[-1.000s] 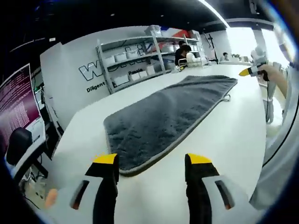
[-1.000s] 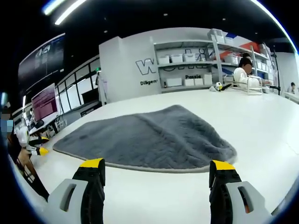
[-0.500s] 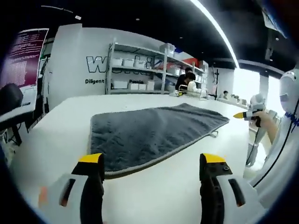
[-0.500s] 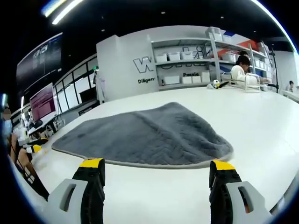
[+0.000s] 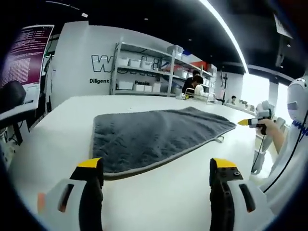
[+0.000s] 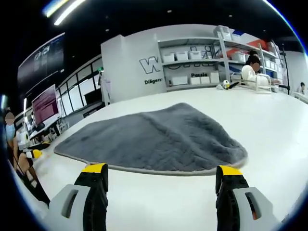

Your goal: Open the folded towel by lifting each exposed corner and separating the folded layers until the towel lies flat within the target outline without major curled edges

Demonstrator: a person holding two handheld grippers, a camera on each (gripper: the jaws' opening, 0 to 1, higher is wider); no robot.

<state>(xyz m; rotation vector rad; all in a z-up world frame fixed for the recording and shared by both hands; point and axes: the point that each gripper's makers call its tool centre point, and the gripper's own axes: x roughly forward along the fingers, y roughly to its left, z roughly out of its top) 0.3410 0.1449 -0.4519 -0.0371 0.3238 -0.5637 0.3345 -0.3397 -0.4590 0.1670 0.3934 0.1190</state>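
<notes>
A grey fluffy towel (image 5: 149,134) lies spread on the white table (image 5: 62,120), with a pale hem round its edge and a small loop at its far right side. My left gripper (image 5: 156,166) is open, just short of the towel's near edge, nothing between its yellow-tipped jaws. In the right gripper view the same towel (image 6: 154,137) lies flat with a rounded near corner at the right. My right gripper (image 6: 161,171) is open too, held a little back from the towel's hem. The right gripper's yellow tip (image 5: 248,122) shows at the far right of the left gripper view.
Metal shelves with white boxes (image 5: 144,72) stand behind the table, and a person sits beside them (image 6: 252,72). A monitor (image 5: 26,53) and a dark chair (image 5: 9,96) are at the left. Bare table top (image 6: 269,125) runs all round the towel.
Both cameras have shifted slightly since half a second ago; a second ago the left view was higher and tilted. The towel lies as before. Both grippers stay open.
</notes>
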